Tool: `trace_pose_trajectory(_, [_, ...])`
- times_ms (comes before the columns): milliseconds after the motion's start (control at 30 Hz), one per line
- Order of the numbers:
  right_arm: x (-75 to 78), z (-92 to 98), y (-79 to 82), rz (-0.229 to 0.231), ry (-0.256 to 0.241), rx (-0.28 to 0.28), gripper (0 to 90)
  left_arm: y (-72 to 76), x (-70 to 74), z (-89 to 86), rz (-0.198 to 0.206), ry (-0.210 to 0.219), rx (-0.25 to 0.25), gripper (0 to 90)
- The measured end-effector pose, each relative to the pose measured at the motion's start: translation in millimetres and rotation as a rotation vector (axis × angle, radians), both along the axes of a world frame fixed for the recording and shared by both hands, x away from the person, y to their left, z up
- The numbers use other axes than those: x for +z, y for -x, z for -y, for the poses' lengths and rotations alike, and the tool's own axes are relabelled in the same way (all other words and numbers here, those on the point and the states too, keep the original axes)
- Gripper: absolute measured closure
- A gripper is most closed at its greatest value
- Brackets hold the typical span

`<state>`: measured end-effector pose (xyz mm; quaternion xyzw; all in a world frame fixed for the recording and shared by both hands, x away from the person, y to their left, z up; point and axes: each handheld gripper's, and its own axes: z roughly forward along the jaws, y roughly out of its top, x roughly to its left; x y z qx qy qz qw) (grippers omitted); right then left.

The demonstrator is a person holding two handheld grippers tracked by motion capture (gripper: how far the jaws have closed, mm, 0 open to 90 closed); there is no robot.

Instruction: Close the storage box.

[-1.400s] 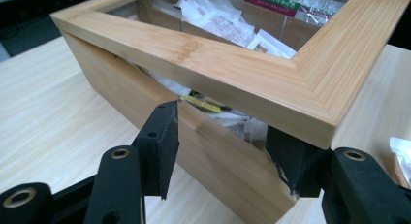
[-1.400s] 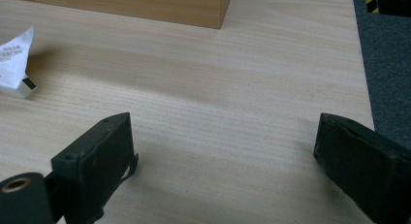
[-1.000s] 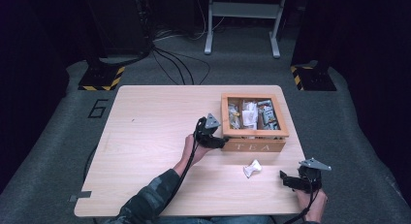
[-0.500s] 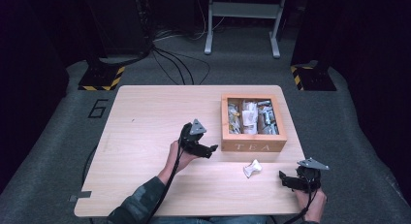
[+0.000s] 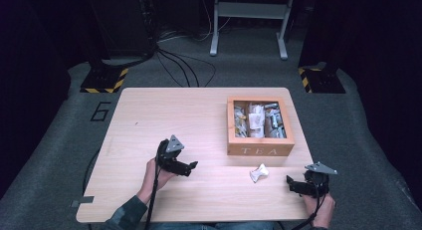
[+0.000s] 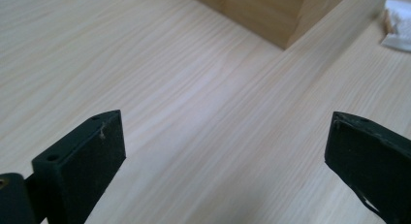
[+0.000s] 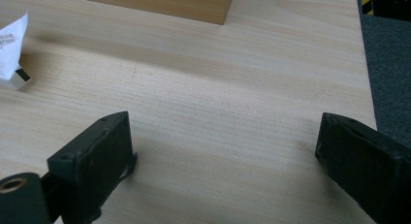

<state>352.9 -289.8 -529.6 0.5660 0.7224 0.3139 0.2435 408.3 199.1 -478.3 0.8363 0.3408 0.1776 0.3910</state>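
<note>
A wooden box marked TEA (image 5: 260, 143) stands open at the right of the table, with several wrapped tea bags (image 5: 256, 118) inside. A single white tea bag (image 5: 258, 173) lies on the table in front of the box; it also shows at the top right in the left gripper view (image 6: 399, 24) and at the left edge in the right gripper view (image 7: 12, 52). My left gripper (image 5: 191, 166) is open and empty, left of the box. My right gripper (image 5: 289, 184) is open and empty near the front right corner, to the right of the loose tea bag.
The light wooden table (image 5: 164, 115) is bare on its left half. The right edge of the table (image 7: 364, 78) runs close to my right gripper, with grey carpet (image 7: 387, 64) beyond. Cables (image 5: 184, 65) and a metal stand (image 5: 249, 21) are on the floor behind.
My left gripper has drawn back from the box's front left corner, moving left and toward the front edge. The right gripper has hardly moved.
</note>
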Motion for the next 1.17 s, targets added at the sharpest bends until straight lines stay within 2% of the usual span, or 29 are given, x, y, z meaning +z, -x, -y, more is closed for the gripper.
trace_pose_trajectory(100, [0.0,0.0,0.0,0.000,0.000,0.001,5.7,7.8,-6.9,-17.8,-0.009,0.005,0.045,0.0])
trace_pose_trajectory(167, [-0.1,-0.1,-0.1,0.001,0.001,0.001,5.7,14.3,-15.6,-37.4,-0.026,-0.013,0.084,0.0])
trace_pose_trajectory(233, [-0.1,-0.1,-0.1,0.000,0.001,0.001,5.7,16.5,-18.1,-44.1,-0.032,-0.028,0.094,0.0])
trace_pose_trajectory(300, [-0.1,-0.1,-0.2,0.001,0.001,0.002,5.6,20.7,-23.1,-56.7,-0.043,-0.027,0.119,0.0])
trace_pose_trajectory(333, [-0.1,-0.2,-0.2,0.000,0.001,0.002,5.6,24.4,-28.3,-68.7,-0.055,-0.013,0.147,0.0])
trace_pose_trajectory(367, [-0.1,0.1,-0.5,0.003,0.004,0.005,5.5,24.4,-28.3,-68.7,-0.055,-0.013,0.147,0.0])
trace_pose_trajectory(433, [-0.1,0.1,-0.4,0.001,0.004,0.006,5.5,29.5,-35.1,-81.8,-0.067,-0.027,0.186,0.0])
trace_pose_trajectory(467, [-0.1,0.1,-0.4,0.001,0.004,0.006,5.5,29.5,-35.1,-81.8,-0.067,-0.027,0.186,0.0])
trace_pose_trajectory(533, [-0.1,0.1,-0.4,0.001,0.004,0.006,5.5,32.3,-39.6,-89.3,-0.070,-0.028,0.218,0.0])
trace_pose_trajectory(567, [-0.1,0.1,-0.4,0.001,0.004,0.006,5.5,33.3,-41.6,-93.0,-0.080,-0.022,0.231,0.0])
trace_pose_trajectory(600, [-0.1,0.1,-0.4,0.001,0.004,0.006,5.5,34.5,-46.3,-99.6,-0.094,-0.034,0.251,0.0])
trace_pose_trajectory(667, [-0.1,0.1,-0.4,0.002,0.004,0.005,5.5,34.7,-47.8,-102.4,-0.106,-0.047,0.247,0.0])
trace_pose_trajectory(700, [-0.1,0.0,-0.4,0.002,0.004,0.006,5.5,34.7,-50.2,-102.8,-0.109,-0.036,0.257,0.0])
trace_pose_trajectory(900, [-0.2,0.0,-0.7,0.001,0.004,0.006,5.1,36.2,-53.3,-105.5,-0.081,-0.033,0.269,0.0])
trace_pose_trajectory(1167, [-0.3,0.0,-1.0,-0.002,0.008,0.004,4.0,36.2,-53.4,-105.6,-0.081,-0.032,0.268,0.0])
